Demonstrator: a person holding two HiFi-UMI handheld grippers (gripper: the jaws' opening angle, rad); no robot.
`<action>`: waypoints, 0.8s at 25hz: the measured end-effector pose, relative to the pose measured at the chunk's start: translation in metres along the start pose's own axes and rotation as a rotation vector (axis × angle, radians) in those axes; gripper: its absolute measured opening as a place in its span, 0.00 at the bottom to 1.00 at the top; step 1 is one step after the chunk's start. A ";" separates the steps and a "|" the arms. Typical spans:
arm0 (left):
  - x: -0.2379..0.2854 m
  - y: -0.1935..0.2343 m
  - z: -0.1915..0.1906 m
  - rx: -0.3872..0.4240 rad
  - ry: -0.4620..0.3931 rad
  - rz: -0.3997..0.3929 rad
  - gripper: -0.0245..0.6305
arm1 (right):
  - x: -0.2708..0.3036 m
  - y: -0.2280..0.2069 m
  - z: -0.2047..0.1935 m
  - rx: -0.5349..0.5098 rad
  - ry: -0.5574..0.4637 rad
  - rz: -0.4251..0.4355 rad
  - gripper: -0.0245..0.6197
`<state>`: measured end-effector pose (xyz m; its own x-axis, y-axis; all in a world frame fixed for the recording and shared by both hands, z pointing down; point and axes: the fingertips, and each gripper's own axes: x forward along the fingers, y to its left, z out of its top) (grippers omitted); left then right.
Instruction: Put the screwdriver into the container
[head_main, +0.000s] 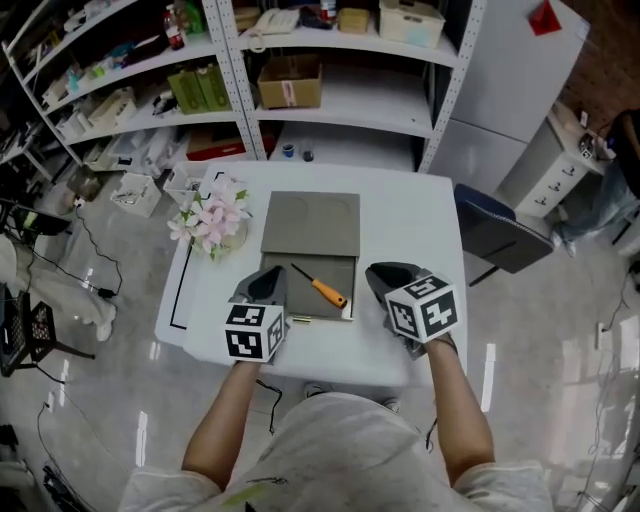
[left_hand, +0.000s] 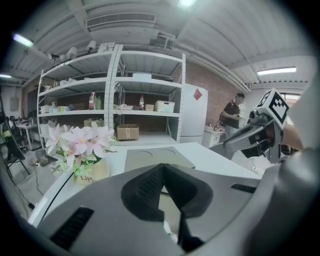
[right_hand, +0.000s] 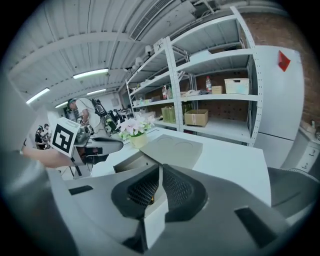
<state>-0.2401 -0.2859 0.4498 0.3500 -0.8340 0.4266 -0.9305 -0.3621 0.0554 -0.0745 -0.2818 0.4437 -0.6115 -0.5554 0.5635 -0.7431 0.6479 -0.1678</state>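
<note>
An orange-handled screwdriver (head_main: 322, 288) lies slantwise inside the lower tray of the open grey container (head_main: 345, 268), whose lid (head_main: 310, 222) lies flat behind it on the white table (head_main: 410, 225). My left gripper (head_main: 265, 285) hovers at the tray's left edge, its jaws shut and empty (left_hand: 162, 167). My right gripper (head_main: 392, 278) sits to the right of the tray, apart from it, its jaws closed to a thin slit with nothing between them (right_hand: 160, 170). Each gripper view shows the other gripper across the container: the right gripper (left_hand: 255, 135) and the left gripper (right_hand: 95, 145).
A pot of pink flowers (head_main: 212, 222) stands on the table left of the lid. Metal shelving (head_main: 300, 60) with boxes rises behind the table. A dark chair (head_main: 495, 235) is at the table's right side. A person (left_hand: 232, 112) stands by a white fridge.
</note>
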 end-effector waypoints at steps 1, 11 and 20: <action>-0.001 -0.003 0.002 0.000 -0.004 0.008 0.04 | -0.005 -0.002 0.002 0.002 -0.018 -0.002 0.07; -0.016 -0.034 0.003 -0.008 -0.018 0.067 0.04 | -0.039 0.001 0.003 -0.016 -0.128 0.040 0.05; -0.021 -0.058 -0.001 -0.020 -0.019 0.087 0.04 | -0.060 -0.010 -0.011 -0.010 -0.143 0.039 0.05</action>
<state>-0.1935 -0.2475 0.4384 0.2697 -0.8696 0.4136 -0.9593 -0.2801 0.0366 -0.0273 -0.2492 0.4207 -0.6728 -0.5978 0.4359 -0.7156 0.6753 -0.1784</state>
